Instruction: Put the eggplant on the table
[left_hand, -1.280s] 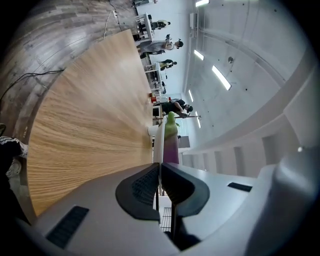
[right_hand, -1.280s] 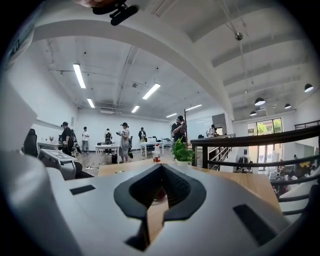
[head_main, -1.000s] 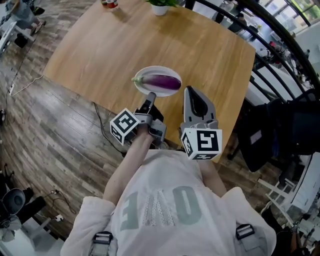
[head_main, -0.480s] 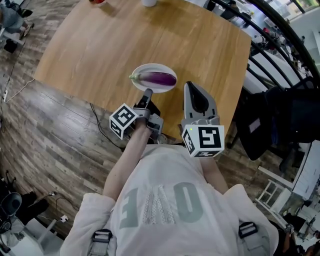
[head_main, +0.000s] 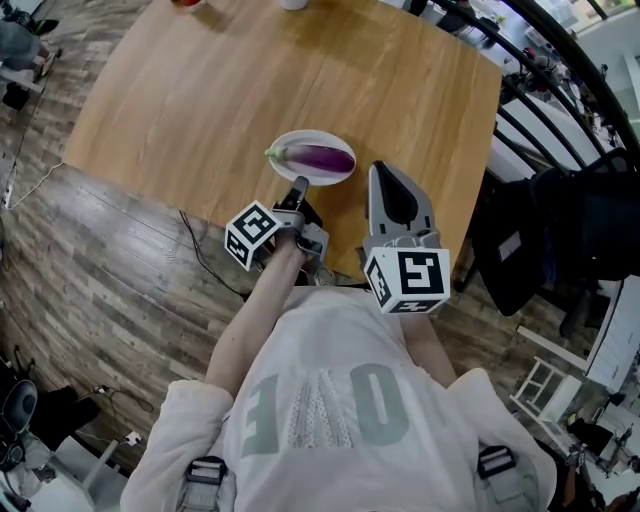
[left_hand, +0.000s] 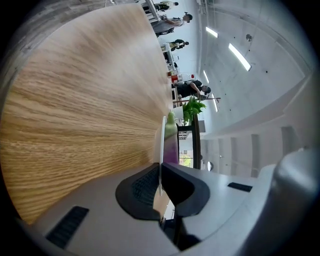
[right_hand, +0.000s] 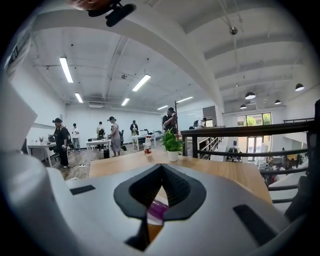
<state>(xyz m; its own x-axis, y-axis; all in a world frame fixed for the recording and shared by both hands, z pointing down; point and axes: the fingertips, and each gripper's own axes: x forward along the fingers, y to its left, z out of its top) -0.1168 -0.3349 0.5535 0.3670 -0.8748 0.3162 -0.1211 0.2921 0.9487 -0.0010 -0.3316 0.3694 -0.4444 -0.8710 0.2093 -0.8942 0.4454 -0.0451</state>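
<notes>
A purple eggplant (head_main: 322, 158) with a green stem lies on a small white plate (head_main: 300, 140) near the front edge of the wooden table (head_main: 230, 80). My left gripper (head_main: 297, 188) is shut on the plate's near rim; in the left gripper view the thin white rim (left_hand: 162, 135) runs between the pads, with the eggplant (left_hand: 172, 147) behind it. The plate is right at the tabletop; whether it rests there I cannot tell. My right gripper (head_main: 385, 187) is shut and holds nothing, just right of the plate. The eggplant (right_hand: 156, 210) shows below its jaws.
A potted plant (right_hand: 172, 145) and a bottle (right_hand: 148, 145) stand at the table's far side. A black railing (head_main: 560, 90) runs along the right, with a dark chair (head_main: 560, 240) beside it. People stand at desks far off in the room.
My left gripper has sunk a little toward the tabletop, with the plate and eggplant still in its grip. The right gripper has stayed in place.
</notes>
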